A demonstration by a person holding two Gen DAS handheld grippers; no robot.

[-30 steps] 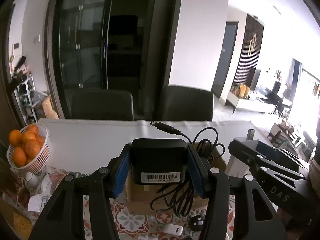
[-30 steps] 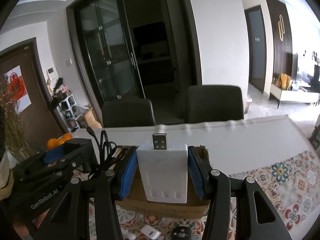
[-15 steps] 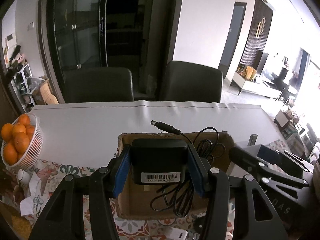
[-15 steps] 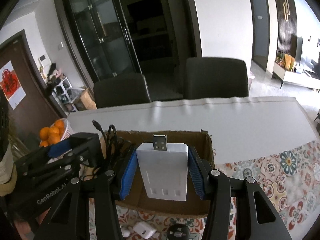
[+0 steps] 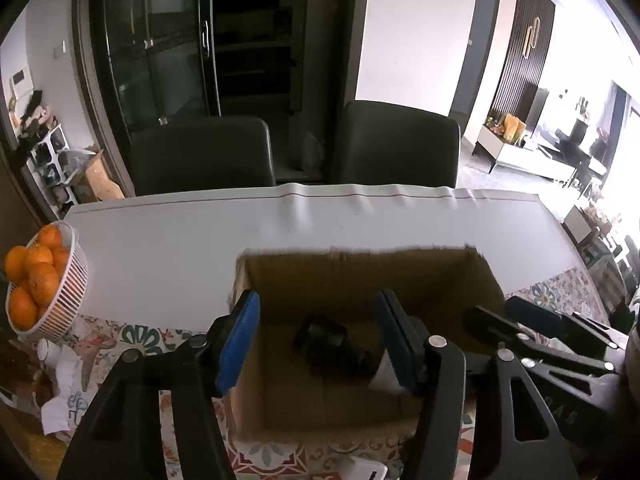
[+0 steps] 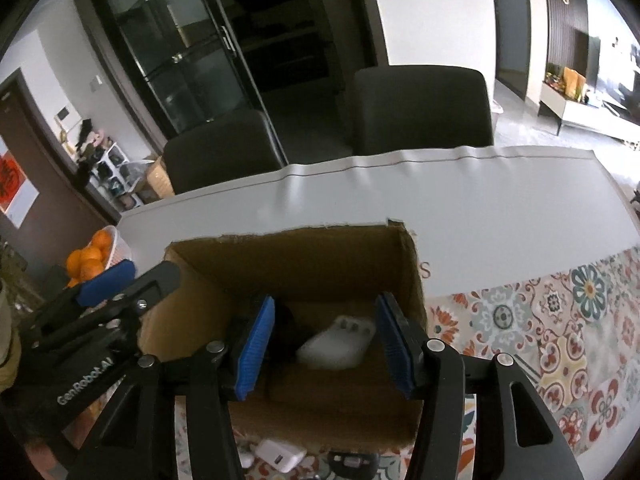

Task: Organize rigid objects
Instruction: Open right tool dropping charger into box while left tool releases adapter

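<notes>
Left wrist view first: my left gripper (image 5: 318, 340) has its blue fingers (image 5: 236, 344) spread and still opening, nothing pinched between them. They hang right over the cardboard box (image 5: 360, 256), and the black adapter (image 5: 326, 342) sits loose on the box floor below, a bit blurry. There's a white corner (image 5: 384, 374) of something poking out next to it. The other gripper's black frame (image 5: 552, 344) sits at the right edge. Off to the left on the surface (image 5: 200, 248) is a white basket (image 5: 68, 300) full of oranges (image 5: 34, 276).

Right wrist view: my right gripper (image 6: 324, 340) is also let go, fingers (image 6: 256, 348) parted and opening, not touching anything. The white charger (image 6: 340, 344) lies inside the box (image 6: 408, 276), tilted and blurred, just beside some dark stuff (image 6: 286, 330) I can't make out. Under the box's near wall, on the patterned cloth (image 6: 560, 320), there's a small white plug (image 6: 278, 454) and a dark object (image 6: 352, 462).
</notes>
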